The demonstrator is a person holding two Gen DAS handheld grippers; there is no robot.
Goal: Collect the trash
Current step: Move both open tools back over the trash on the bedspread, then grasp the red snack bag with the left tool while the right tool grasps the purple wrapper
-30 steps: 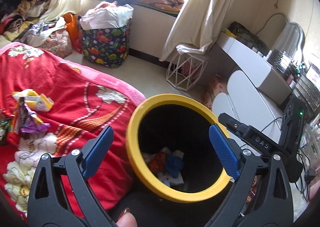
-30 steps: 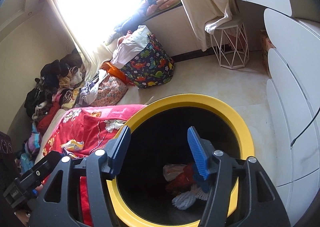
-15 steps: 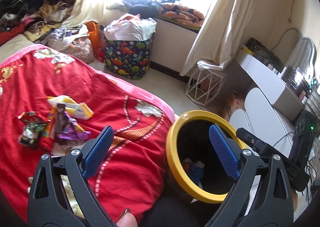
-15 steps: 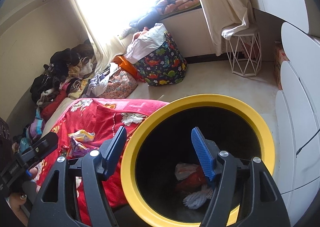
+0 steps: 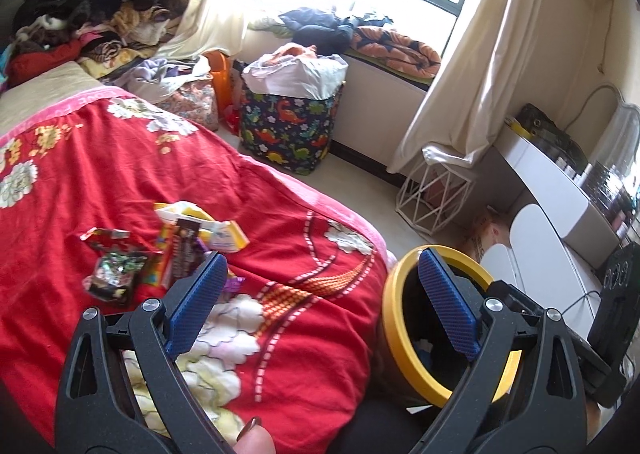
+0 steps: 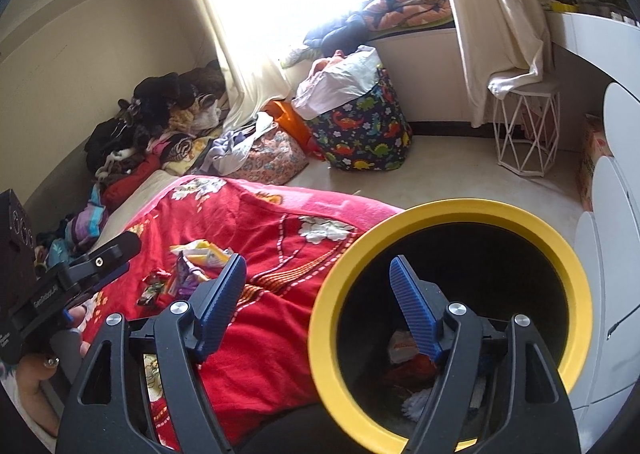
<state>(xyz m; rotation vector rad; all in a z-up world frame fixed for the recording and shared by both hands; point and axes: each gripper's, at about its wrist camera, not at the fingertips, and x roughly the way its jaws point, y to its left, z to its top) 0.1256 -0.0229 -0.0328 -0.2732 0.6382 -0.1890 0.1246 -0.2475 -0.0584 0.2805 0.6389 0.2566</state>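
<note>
Beside bin (image 6: pixel 448 213) I'm aiming both empty grippers at wrappers (image 5: pixel 172 246): left gripper (image 5: pixel 320 302) agape, right gripper (image 6: pixel 316 302) opening; prob next pick.

Left wrist cam looks fwd and down along its hand-held gripper (image 5: pixel 316 294), over the red bed (image 5: pixel 100 181) toward the window. Right wrist cam faces similarly, close above the yellow-rimmed bin (image 6: pixel 448 213). Both share bed, bin (image 5: pixel 394 318), wrappers (image 5: pixel 168 250) and the dinosaur basket (image 5: pixel 288 129).
</note>
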